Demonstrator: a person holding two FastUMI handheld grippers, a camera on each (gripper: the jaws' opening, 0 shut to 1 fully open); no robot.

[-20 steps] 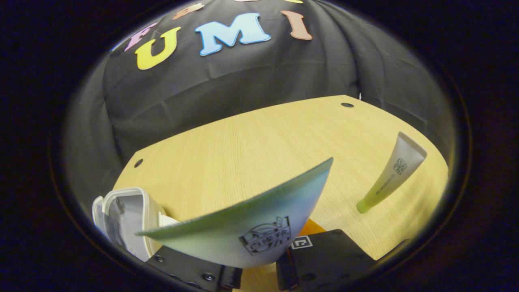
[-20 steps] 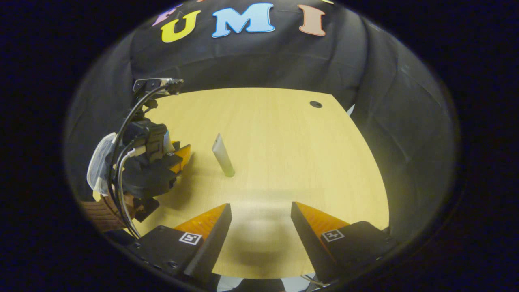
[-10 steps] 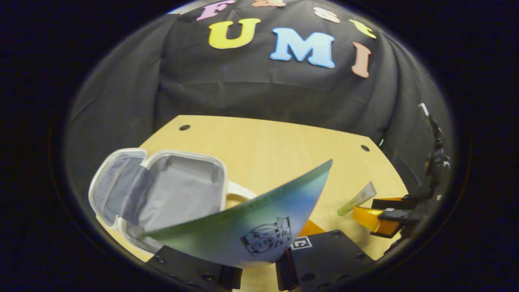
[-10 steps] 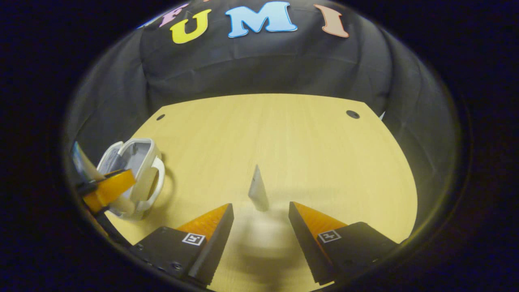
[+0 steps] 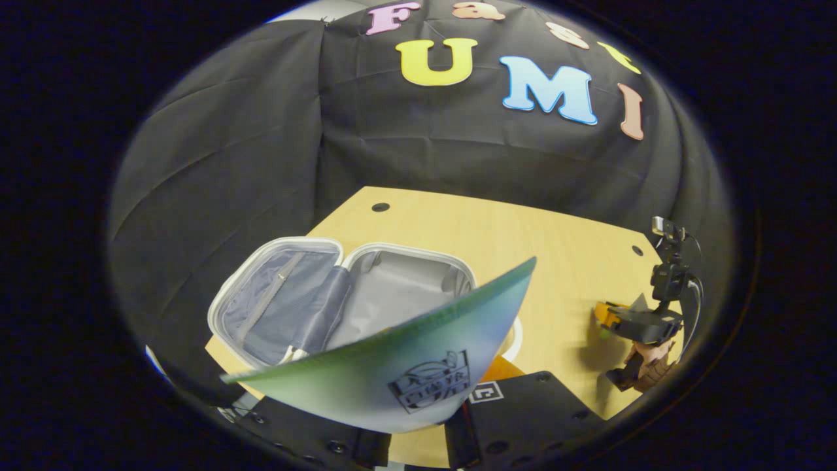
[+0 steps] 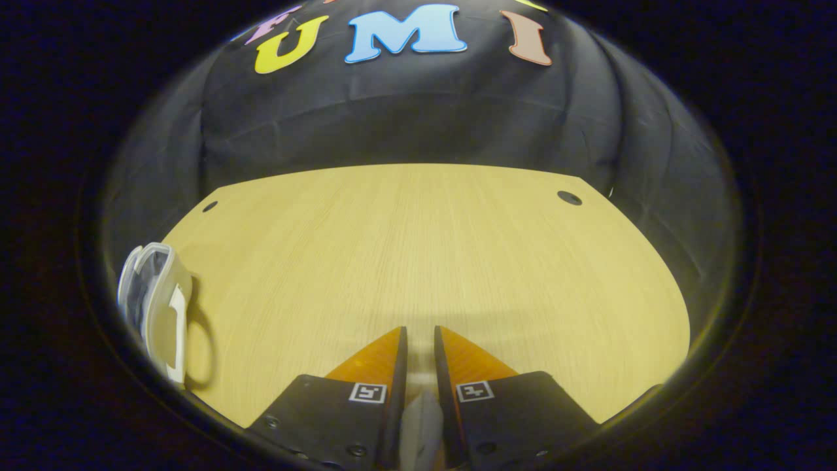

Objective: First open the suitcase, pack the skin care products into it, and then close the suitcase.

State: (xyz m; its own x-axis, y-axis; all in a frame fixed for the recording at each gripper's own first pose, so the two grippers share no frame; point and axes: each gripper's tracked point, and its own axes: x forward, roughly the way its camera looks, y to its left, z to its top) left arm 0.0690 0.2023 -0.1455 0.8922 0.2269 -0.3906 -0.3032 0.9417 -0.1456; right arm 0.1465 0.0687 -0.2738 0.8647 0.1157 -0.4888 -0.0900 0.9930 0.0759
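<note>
Since a second ago, the right gripper (image 6: 418, 340) has closed on the small tube (image 6: 422, 418) (fingers nearly together). The left gripper (image 5: 418, 445) is clamping the green packet (image 5: 418, 353) above the open suitcase (image 5: 340, 294).

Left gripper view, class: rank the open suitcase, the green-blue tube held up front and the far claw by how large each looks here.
1. Green-blue tube, though it sits right at the camera, so its true size is unsure.
2. Suitcase, lying open on the table; nearly as wide in the picture.
3. Right claw, far off and plainly smallest.
</note>
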